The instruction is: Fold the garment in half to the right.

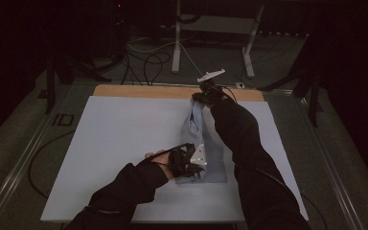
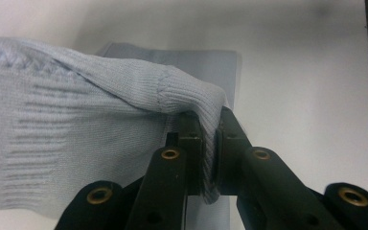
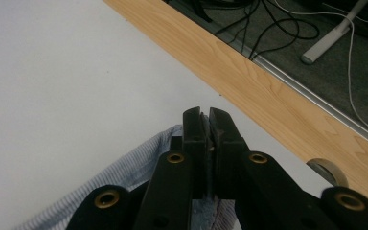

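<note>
A pale blue knitted garment (image 1: 199, 139) lies in a long strip on the white table top (image 1: 120, 139), running from near the front to the far edge. My left gripper (image 1: 197, 165) is shut on its ribbed near end; in the left gripper view the knit (image 2: 100, 124) is pinched between the black jaws, with the left gripper (image 2: 210, 143) holding a fold of the cuff. My right gripper (image 1: 202, 96) is at the far end, shut on the garment's other edge; in the right gripper view, cloth (image 3: 139, 167) trails down from the right gripper (image 3: 207, 129).
A bare wooden strip (image 1: 172, 91) edges the far side of the table. Beyond it, on the dark floor, are cables (image 1: 146, 62) and the white legs of a stand (image 1: 177, 43). A roll of tape (image 3: 328, 170) lies on the wood near my right gripper.
</note>
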`<state>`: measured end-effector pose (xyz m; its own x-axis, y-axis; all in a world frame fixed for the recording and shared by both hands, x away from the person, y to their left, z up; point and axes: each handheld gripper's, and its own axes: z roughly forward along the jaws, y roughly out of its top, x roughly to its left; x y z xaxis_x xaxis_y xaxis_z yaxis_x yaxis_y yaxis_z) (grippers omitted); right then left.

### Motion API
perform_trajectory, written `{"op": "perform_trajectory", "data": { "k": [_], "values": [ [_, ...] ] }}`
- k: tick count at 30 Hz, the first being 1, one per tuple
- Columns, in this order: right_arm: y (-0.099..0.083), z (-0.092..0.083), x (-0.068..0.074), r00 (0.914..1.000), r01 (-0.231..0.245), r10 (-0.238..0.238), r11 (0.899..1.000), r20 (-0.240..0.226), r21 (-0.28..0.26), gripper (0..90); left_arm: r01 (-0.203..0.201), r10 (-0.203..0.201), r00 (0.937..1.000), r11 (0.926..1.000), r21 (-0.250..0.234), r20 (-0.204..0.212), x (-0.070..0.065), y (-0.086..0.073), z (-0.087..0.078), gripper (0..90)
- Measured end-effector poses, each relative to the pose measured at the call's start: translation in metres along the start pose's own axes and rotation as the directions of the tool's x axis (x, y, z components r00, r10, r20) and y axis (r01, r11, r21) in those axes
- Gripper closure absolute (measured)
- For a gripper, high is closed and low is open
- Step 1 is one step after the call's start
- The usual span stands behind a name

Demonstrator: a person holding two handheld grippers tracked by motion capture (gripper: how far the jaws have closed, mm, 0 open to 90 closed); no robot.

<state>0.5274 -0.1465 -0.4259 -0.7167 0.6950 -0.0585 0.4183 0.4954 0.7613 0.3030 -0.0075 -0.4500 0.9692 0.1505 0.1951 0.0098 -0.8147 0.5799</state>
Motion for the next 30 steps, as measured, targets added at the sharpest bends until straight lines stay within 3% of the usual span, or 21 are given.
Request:
{"op": "perform_trajectory", "data": {
  "k": [8, 19, 30],
  "values": [
    [-0.003, 0.005, -0.006, 0.9996, -0.016, 0.016, 1.0, -0.024, -0.005, 87.0, -0.029, 0.029, 0.9995, 0.9993, 0.025, -0.008, -0.002, 0.009, 0.013, 85.4],
    [-0.004, 0.017, -0.008, 0.9985, -0.01, 0.01, 1.0, -0.053, 0.003, 86.4, -0.007, 0.008, 1.0, 0.9995, 0.032, -0.003, 0.002, 0.016, 0.03, 85.2],
    [-0.007, 0.012, -0.015, 0.9976, -0.019, 0.018, 1.0, -0.068, -0.014, 83.8, 0.006, -0.006, 0.9999, 0.9992, 0.04, 0.009, 0.004, 0.021, 0.043, 85.0]
  ]
}}
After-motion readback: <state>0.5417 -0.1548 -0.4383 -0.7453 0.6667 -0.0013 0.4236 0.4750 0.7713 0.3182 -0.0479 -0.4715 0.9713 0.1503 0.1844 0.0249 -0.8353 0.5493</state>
